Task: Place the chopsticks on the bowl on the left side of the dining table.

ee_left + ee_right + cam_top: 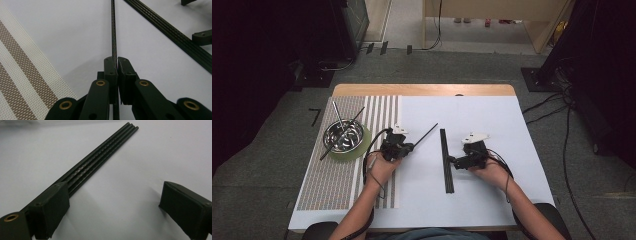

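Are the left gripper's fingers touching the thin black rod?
Touching. In the left gripper view, the left gripper has its fingers pressed shut on the thin black rod, with no gap either side.

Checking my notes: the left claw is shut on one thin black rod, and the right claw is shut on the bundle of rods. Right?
Not quite. The left claw is shut on one thin black rod, but the right claw is open beside the bundle of rods, as the right gripper view shows.

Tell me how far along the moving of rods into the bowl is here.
Done: two rods already lean in the metal bowl on the striped mat. In hand: the left gripper is shut on one thin rod. Left: a row of rods lies on the white table by the open right gripper.
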The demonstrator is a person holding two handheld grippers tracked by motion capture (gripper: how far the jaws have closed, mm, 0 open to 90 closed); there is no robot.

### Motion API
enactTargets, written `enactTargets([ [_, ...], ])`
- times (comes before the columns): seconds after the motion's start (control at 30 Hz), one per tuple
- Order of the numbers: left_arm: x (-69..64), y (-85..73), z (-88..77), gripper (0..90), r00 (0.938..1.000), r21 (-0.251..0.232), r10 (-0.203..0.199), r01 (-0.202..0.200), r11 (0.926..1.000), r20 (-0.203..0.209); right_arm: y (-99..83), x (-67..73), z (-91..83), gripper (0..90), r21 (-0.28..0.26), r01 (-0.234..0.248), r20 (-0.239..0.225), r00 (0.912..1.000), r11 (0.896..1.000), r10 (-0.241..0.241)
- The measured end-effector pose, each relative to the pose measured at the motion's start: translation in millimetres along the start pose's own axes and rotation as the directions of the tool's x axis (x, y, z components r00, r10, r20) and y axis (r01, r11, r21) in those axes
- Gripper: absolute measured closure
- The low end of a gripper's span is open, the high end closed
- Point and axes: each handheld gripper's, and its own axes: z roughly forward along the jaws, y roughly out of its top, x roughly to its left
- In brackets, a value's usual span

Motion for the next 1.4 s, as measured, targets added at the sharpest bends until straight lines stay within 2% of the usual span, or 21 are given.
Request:
enactTargets([
  [0.2,5.1,2.9,-6.6,87.5,0.9998,0.003,-0.017,0.017,0.9998,0.007,0.0,0.0,0.0,8.3,0.0,0.0,0.0,1.0,1.0,0.0],
  [0.73,7.9,8.3,-17.0,87.5,0.9998,0.03,0.007,-0.008,0.9995,0.021,0.0,0.0,0.0,8.3,0.0,0.001,0.0,1.0,1.0,-0.001],
  [1.13,4.6,11.9,-25.6,87.5,0.9992,0.037,0.025,-0.026,0.999,0.03,0.0,-0.1,-0.1,8.3,0.0,0.003,0.001,1.0,1.0,-0.003],
  [1.23,5.2,12.8,-29.6,87.5,0.9984,0.028,0.02,-0.022,0.9994,0.053,0.0,-0.1,0.0,8.3,0.001,0.002,0.0,1.0,1.0,-0.002],
  [1.4,4.8,14.3,-35.1,87.5,0.9982,0.032,0.032,-0.034,0.9989,0.05,0.0,-0.1,0.0,8.3,0.001,0.002,0.0,1.0,1.0,-0.002],
])
